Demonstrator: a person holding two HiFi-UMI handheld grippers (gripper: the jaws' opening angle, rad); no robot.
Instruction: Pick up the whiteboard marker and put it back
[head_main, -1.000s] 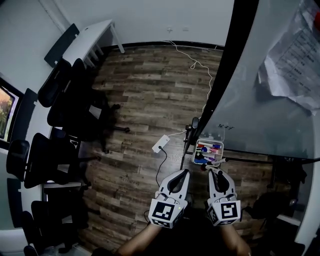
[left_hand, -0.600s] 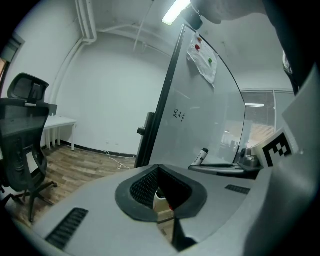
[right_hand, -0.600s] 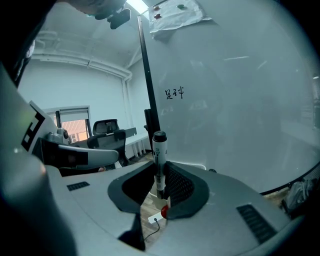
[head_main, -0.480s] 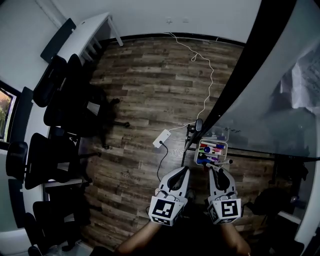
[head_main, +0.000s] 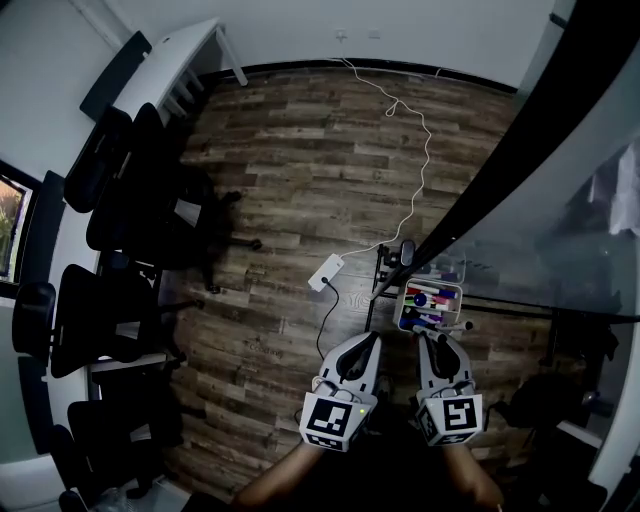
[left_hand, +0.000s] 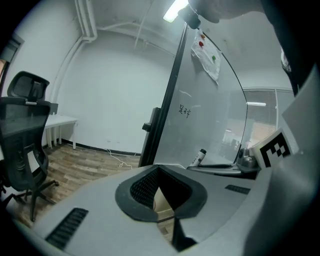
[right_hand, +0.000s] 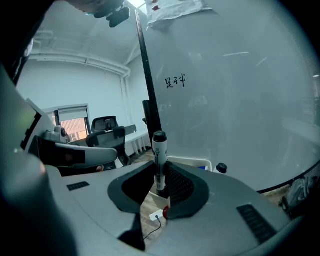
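My right gripper (head_main: 437, 338) is shut on a whiteboard marker (head_main: 453, 326), which lies crosswise in the jaws just in front of a white tray (head_main: 401, 305) of coloured markers at the foot of the whiteboard (head_main: 560, 230). In the right gripper view the marker (right_hand: 159, 150), white with a black cap, stands upright between the pads of the right gripper (right_hand: 160, 176), above the tray (right_hand: 192, 161). My left gripper (head_main: 368, 342) hangs beside it at the left, shut with nothing in it. In its own view the left gripper (left_hand: 159, 172) points past the board's frame.
A white power strip (head_main: 325, 271) and its cable (head_main: 420, 160) lie on the wooden floor ahead. Black office chairs (head_main: 120, 230) line the left side, with a white table (head_main: 175, 70) at the back. Another marker (left_hand: 199, 157) rests on the board's ledge.
Both grippers have sunk slightly toward the tray. The marker stays in the right grip. The board has slid toward the right of the head view.
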